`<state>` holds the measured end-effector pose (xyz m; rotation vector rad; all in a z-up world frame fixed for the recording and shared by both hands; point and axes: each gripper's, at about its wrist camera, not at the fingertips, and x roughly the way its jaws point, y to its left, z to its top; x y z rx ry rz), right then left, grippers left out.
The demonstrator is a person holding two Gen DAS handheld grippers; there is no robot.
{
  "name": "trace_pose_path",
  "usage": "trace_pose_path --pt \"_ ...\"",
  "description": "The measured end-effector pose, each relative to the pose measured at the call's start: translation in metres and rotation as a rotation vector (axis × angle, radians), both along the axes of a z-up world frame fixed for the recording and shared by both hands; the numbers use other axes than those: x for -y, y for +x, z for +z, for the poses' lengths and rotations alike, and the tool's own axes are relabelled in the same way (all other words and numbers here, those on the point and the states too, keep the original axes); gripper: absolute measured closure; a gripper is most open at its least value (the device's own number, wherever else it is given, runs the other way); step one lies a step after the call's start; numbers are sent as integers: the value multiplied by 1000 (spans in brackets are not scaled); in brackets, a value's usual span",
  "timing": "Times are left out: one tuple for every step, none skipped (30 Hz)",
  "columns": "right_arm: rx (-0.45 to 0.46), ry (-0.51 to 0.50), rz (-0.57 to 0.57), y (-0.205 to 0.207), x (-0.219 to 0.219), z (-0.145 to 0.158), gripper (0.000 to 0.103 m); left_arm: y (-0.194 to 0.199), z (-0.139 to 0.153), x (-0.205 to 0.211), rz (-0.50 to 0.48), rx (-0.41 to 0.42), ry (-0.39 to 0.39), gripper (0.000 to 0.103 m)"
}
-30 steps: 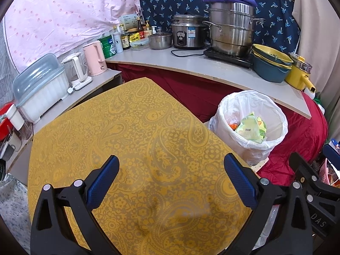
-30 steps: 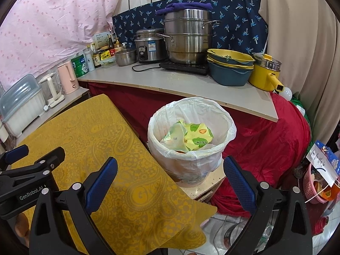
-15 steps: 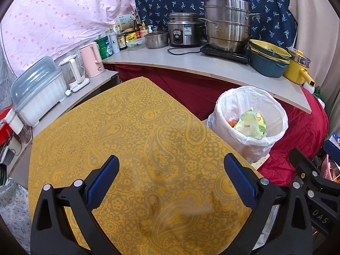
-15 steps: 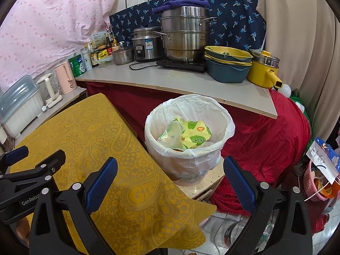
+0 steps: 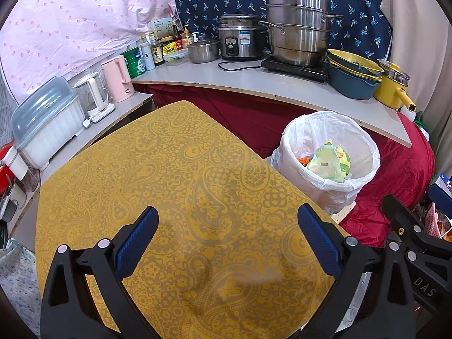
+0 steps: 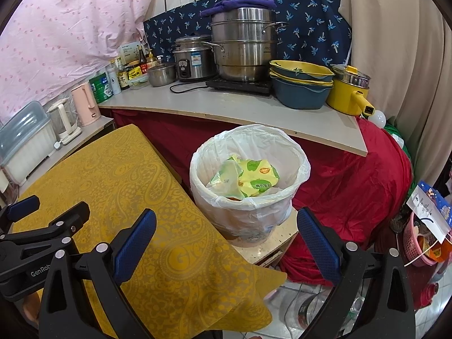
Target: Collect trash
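Note:
A bin lined with a white bag stands right of the table, holding yellow-green wrappers. My left gripper is open and empty above the yellow paisley tablecloth. My right gripper is open and empty, hovering in front of the bin over the table's right edge. The left gripper also shows at the left of the right wrist view. No loose trash shows on the cloth.
A grey counter behind holds a steel steamer pot, rice cooker, stacked bowls, a yellow pot, bottles and kettles. Red cloth drapes below. A pink basket sits on the floor at right.
Both grippers have drawn back and lowered slightly; the bin and counter sit a little lower in both views. Both stay open and empty.

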<state>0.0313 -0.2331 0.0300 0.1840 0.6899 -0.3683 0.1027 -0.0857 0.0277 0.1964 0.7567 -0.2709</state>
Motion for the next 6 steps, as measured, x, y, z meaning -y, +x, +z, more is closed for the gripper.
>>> trace_pose_path --pt "0 1 -1 0 1 0 7 0 0 0 4 3 -4 9" --pt "0 2 -3 -1 1 -1 7 0 0 0 2 5 -10 9" --pt "0 4 -4 -1 1 -1 7 1 0 0 -3 5 -15 9" --pt "0 5 -7 -1 1 -1 7 1 0 1 -10 7 -16 9" --pt "-1 5 -9 -1 2 -1 7 1 -1 2 -12 8 -15 9" --pt "0 6 -12 -1 1 -1 7 1 -1 3 -13 10 -15 9"
